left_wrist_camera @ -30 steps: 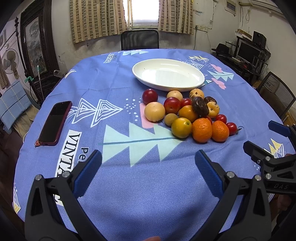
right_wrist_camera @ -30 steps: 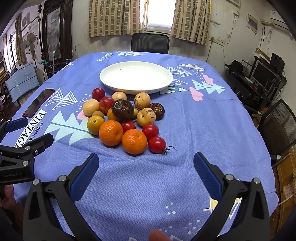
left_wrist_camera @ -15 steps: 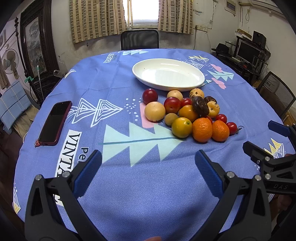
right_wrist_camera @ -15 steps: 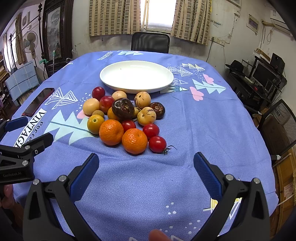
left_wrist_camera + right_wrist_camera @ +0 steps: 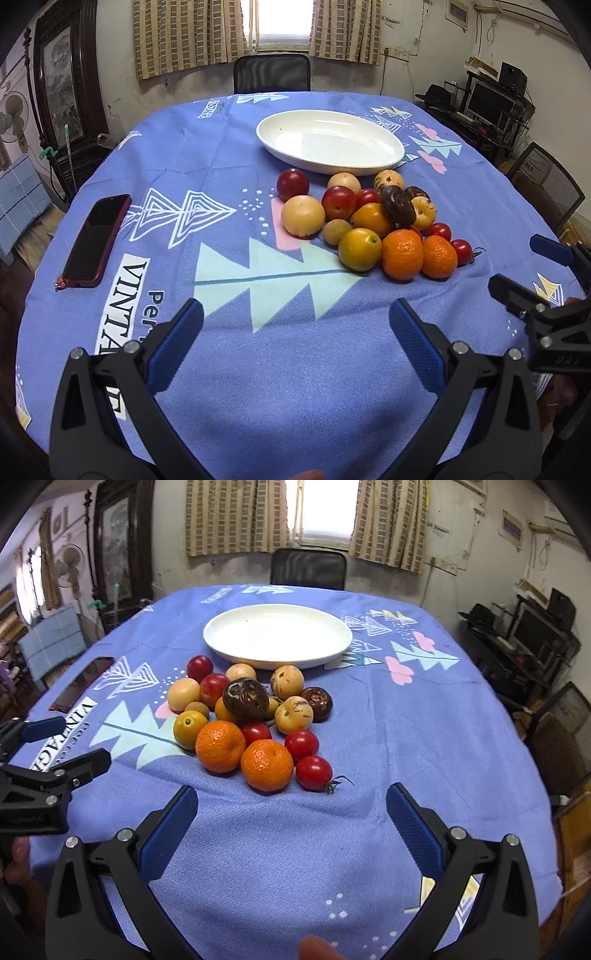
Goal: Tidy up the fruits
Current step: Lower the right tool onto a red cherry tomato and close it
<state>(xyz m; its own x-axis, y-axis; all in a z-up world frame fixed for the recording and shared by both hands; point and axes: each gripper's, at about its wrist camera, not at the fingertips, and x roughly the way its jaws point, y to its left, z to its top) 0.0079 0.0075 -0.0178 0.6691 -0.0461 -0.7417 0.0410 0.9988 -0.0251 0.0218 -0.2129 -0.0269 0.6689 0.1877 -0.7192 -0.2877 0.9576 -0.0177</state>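
Blue cloth printed with pale triangular trees covers the round counter (image 5: pixel 229 155); a curtained window and a black chair (image 5: pixel 308 568) are seen behind it at 12 o'clock. At 9 o'clock in the left wrist view, a dark phone (image 5: pixel 98 240) lies flat on the cloth, well apart from the fruit. The left tongs (image 5: pixel 295 325) are held wide apart above bare cloth at 6 o'clock, with nothing between the blue pads. A white oval plate (image 5: pixel 395 147) is seen at 12 o'clock, with nothing in it. Just before the plate the fruit pile (image 5: pixel 247 716) rests on the cloth: a red plum (image 5: pixel 200 667) at its 10 o'clock edge, a yellow citrus (image 5: pixel 189 729) at its 8 o'clock edge, two oranges (image 5: pixel 221 746) touching each other at its near edge, a dark wrinkled fruit (image 5: pixel 245 699) on top, and a stemmed tomato (image 5: pixel 314 772) at its 5 o'clock edge. The right tongs (image 5: pixel 291 803) are likewise held wide and empty, near the oranges.
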